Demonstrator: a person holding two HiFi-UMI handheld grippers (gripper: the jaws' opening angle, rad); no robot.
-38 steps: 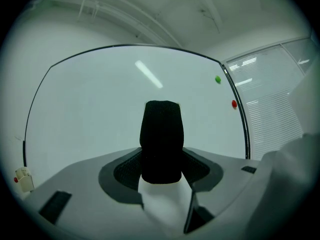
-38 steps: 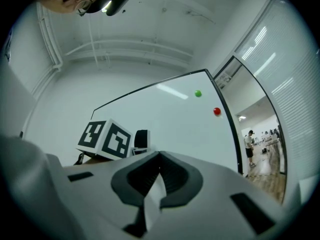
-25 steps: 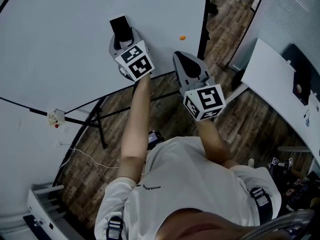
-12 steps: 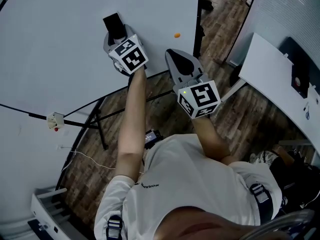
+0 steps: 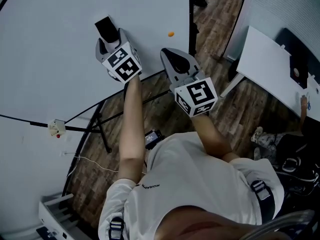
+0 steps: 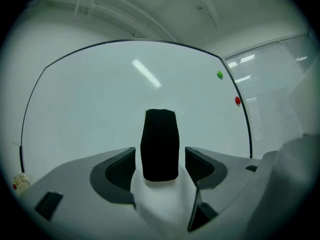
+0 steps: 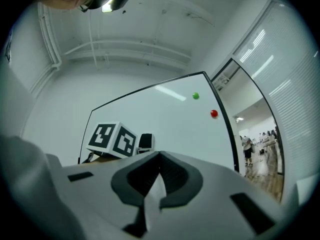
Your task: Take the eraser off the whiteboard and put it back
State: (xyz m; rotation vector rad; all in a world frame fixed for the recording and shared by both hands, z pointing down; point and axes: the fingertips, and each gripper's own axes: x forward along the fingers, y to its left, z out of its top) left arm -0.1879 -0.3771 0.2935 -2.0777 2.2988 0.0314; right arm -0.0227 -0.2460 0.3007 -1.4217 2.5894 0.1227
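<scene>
A black eraser [image 5: 105, 28] sits flat against the whiteboard [image 5: 60, 59]. My left gripper [image 5: 107, 38] points at the board with the eraser [image 6: 160, 144] between its jaws. The jaws are opening, and a gap shows on each side between the pads [image 6: 122, 168] and the eraser. My right gripper [image 5: 173, 55] hangs shut and holds nothing, just right of the left one and short of the board's lower edge. In the right gripper view my right gripper [image 7: 160, 155] shows in front, with the left gripper's marker cube [image 7: 112, 140] and the eraser [image 7: 145, 141] beyond it.
Small round magnets stick to the board near its right edge: a green one [image 6: 220, 75] and a red one [image 6: 237, 101]. The board's black stand legs [image 5: 100, 129] cross the wooden floor below. A white table [image 5: 265, 69] stands at the right. People [image 7: 247, 146] stand far off.
Both grippers sit a little further left in the head view than before. The eraser has stayed at the tip of the left gripper, against the board. The right gripper has stayed shut.
</scene>
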